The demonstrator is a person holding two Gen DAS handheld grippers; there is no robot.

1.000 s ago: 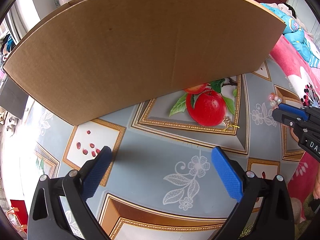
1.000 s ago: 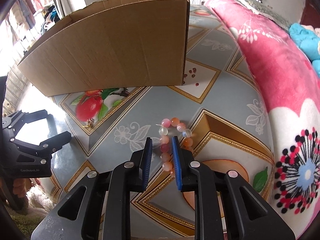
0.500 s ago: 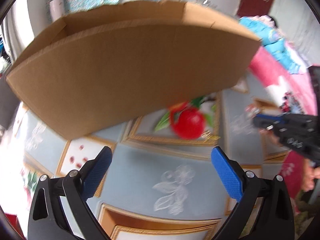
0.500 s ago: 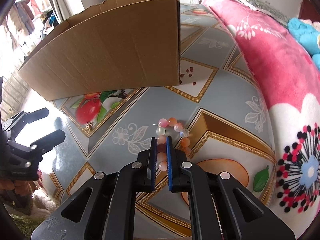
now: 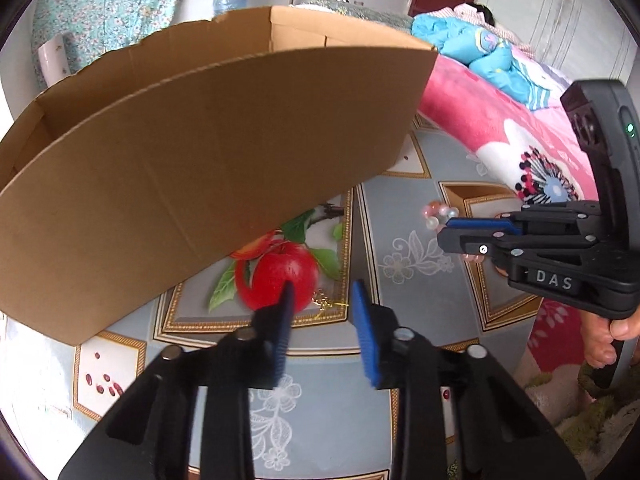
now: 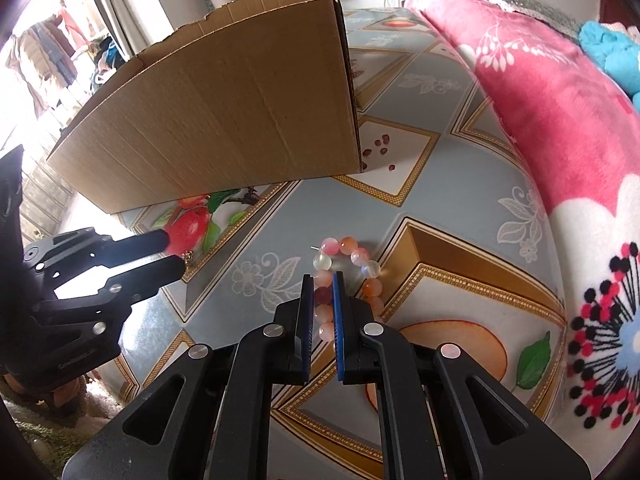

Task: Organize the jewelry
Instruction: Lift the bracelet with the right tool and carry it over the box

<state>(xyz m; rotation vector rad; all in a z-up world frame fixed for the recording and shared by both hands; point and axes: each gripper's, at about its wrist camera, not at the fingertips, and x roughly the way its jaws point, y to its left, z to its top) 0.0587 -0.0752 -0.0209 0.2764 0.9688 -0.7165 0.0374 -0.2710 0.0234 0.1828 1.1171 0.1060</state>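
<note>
A bracelet (image 6: 347,245) of pink, orange and white beads lies on the patterned tablecloth. My right gripper (image 6: 323,280) is shut on its near side, with beads pinched between the blue pads. In the left wrist view the right gripper (image 5: 444,230) comes in from the right over the bracelet (image 5: 436,214). A small gold jewelry piece (image 5: 324,301) lies by the printed apple. My left gripper (image 5: 322,300) hovers around it with its jaws closing and the pads still apart from it. The right wrist view shows the left gripper (image 6: 176,254) beside the gold piece (image 6: 187,257).
A tall open cardboard box (image 5: 200,180) stands just behind both pieces; in the right wrist view the box (image 6: 240,120) fills the upper left. A pink flowered blanket (image 6: 560,120) borders the table on the right. A hand (image 5: 608,340) holds the right gripper's handle.
The left gripper's jaws have narrowed from wide open and it has moved in over the gold piece. The right gripper's jaws have closed onto the bracelet's beads.
</note>
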